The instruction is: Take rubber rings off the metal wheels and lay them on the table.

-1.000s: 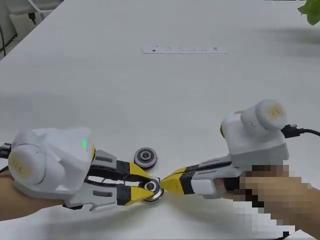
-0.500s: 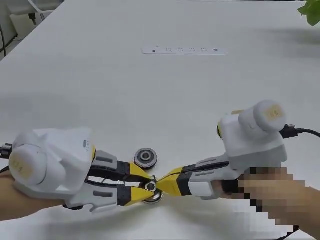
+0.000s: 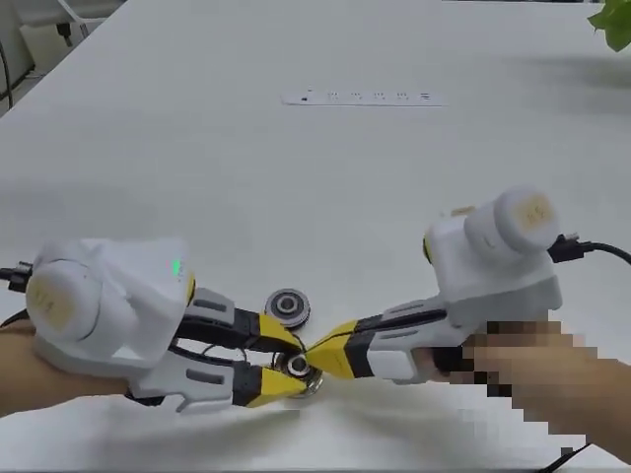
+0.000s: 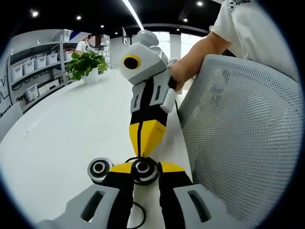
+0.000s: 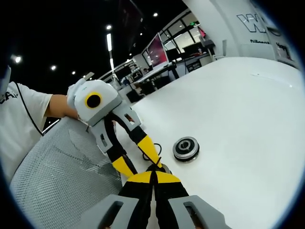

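Observation:
My left gripper (image 3: 292, 364) (image 4: 144, 168) is shut on a metal wheel (image 3: 297, 370) (image 4: 144, 172) low over the white table (image 3: 325, 197). Facing it, my right gripper (image 3: 313, 354) (image 5: 153, 173) has its jaws pressed together at the wheel's rim, pinching a thin black rubber ring (image 5: 157, 151) that loops out by the tips. In the left gripper view the right gripper (image 4: 142, 150) comes down from above onto the wheel. A second wheel (image 3: 287, 306) (image 4: 99, 168) (image 5: 186, 148), with its black ring still on it, lies flat just beyond.
A white power strip (image 3: 365, 98) lies far back on the table. A green plant (image 3: 613, 22) stands at the far right corner. A grey mesh chair back (image 4: 233, 143) (image 5: 57, 176) is close to the table's near edge.
Both grippers stay together at the held wheel. The right gripper has edged slightly left and up; the left gripper has risen a little.

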{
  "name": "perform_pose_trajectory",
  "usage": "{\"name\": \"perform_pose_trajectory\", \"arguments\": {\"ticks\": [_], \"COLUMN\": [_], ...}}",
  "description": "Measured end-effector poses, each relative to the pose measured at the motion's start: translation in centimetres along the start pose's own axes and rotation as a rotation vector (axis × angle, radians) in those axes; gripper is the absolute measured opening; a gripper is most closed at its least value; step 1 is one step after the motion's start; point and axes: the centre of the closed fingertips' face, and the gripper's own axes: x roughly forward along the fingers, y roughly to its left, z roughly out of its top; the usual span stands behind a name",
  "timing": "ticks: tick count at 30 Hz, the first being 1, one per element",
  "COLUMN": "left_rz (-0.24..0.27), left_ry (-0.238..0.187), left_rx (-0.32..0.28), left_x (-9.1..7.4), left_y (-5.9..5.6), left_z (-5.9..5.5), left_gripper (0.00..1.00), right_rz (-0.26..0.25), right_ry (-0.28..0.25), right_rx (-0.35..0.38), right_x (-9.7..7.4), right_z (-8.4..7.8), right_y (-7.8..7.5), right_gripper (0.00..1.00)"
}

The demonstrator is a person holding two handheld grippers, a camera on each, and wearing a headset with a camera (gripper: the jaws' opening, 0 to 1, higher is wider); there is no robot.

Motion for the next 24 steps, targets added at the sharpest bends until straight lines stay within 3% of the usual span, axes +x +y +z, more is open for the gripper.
{"name": "perform_pose_trajectory", "arguments": {"ticks": [4,6,10,15,24], "left_rz": [-0.007,-0.006,0.012,0.046,0.152], "left_ry": [-0.025,-0.035,-0.085,-0.069,-0.101], "left_rx": [0.006,0.011,-0.035,-0.004,-0.046], "left_x": [-0.8,-1.4,-2.8,-4.4,-7.8], "left_y": [0.1,0.2,0.7,1.3,2.6], "left_z": [1.0,1.3,2.2,1.8,1.3], "left_gripper": [0.16,0.23,0.41,0.53,0.75], "right_rz": [-0.012,-0.017,-0.02,-0.013,0.01], "right_ry": [-0.002,-0.006,-0.016,-0.017,-0.007], "right_rx": [0.002,0.001,-0.002,-0.014,-0.041], "right_x": [-0.3,-0.5,-0.6,-0.3,0.5], "right_z": [0.2,0.5,1.1,1.8,2.8], "right_y": [-0.3,-0.4,-0.4,-0.1,0.4], "right_gripper": [0.0,0.0,0.0,0.0,0.0]}}
